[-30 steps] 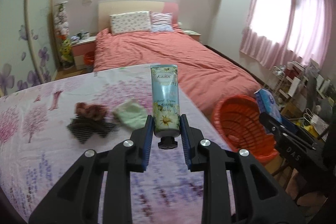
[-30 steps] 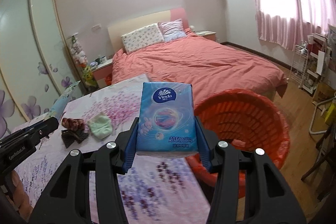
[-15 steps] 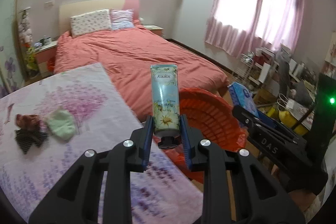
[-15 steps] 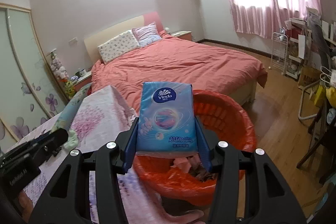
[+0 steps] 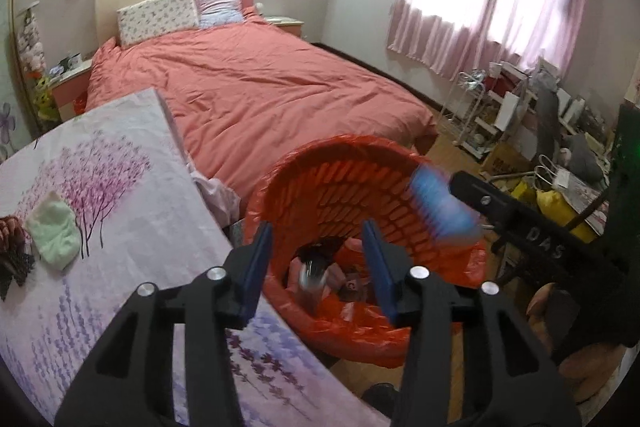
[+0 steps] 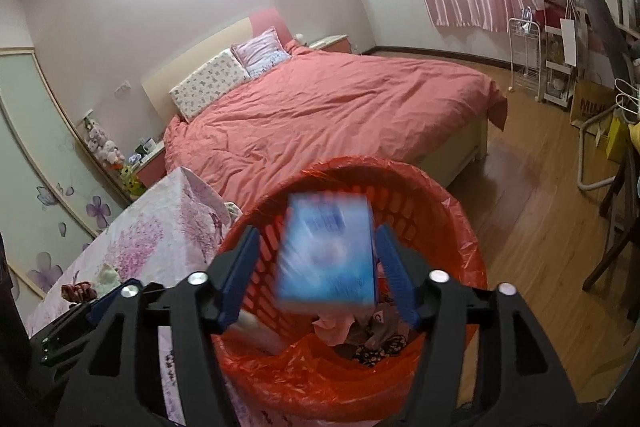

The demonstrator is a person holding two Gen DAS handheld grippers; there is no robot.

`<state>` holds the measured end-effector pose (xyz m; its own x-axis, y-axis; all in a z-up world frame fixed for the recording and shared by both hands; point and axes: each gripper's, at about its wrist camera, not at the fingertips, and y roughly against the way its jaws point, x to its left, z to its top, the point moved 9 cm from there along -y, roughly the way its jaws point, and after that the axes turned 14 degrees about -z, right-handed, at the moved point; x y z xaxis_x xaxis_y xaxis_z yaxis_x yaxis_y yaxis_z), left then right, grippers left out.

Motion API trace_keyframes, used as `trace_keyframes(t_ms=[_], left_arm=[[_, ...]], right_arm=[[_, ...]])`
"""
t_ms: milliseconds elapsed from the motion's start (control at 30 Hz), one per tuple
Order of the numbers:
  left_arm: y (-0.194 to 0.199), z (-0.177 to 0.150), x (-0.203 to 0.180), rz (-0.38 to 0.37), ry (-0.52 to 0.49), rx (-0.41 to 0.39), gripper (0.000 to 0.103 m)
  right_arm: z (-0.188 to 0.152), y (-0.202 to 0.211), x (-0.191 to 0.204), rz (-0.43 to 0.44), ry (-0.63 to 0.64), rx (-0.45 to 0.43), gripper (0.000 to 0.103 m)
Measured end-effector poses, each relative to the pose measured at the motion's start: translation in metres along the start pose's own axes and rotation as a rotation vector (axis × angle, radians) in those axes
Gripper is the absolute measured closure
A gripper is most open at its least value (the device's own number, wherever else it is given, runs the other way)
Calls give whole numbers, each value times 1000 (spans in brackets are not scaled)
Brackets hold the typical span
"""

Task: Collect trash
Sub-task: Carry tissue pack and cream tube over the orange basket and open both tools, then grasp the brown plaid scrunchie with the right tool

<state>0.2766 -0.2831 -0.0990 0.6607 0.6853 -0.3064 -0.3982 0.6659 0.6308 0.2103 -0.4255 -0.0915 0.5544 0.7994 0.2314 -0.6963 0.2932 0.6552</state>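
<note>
The orange trash basket (image 5: 332,179) with an orange liner stands beside the floral table and also shows in the right wrist view (image 6: 452,211). My left gripper (image 5: 318,263) is open and empty over the basket; the blurred cream tube (image 5: 310,281) lies inside among other trash. My right gripper (image 6: 318,267) is open over the basket. The blue tissue pack (image 6: 328,255) is blurred between the jaws, falling free. It also shows in the left wrist view (image 5: 440,205).
The table with the floral cloth (image 5: 120,187) holds a green cloth (image 5: 54,235), a dark bow (image 5: 12,267) and a brown scrunchie (image 6: 78,291). A pink bed (image 5: 260,87) is behind. Cluttered shelves (image 5: 520,107) stand at right.
Both grippers moved from the table to above the basket and opened. The tube dropped into the basket; the tissue pack has been let go and is falling.
</note>
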Motion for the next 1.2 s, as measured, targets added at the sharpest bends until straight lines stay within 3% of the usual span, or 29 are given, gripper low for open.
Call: trace_keyframes(t_ms=[233,567,933,1200], left_arm=[[13,-11,36,69,31,-1,49],[68,-32,98,213,67,-37,36],[144,-70,199,414,204,-74,33],[214,-99,268,540,330,-132,32]], right_arm=[[-17,-5,1,-29,28,28,40],[-19,3,25,-26,108,23,40],[-47,14,87,28,237,47,40],[-79,22,165,118,374,76,40]])
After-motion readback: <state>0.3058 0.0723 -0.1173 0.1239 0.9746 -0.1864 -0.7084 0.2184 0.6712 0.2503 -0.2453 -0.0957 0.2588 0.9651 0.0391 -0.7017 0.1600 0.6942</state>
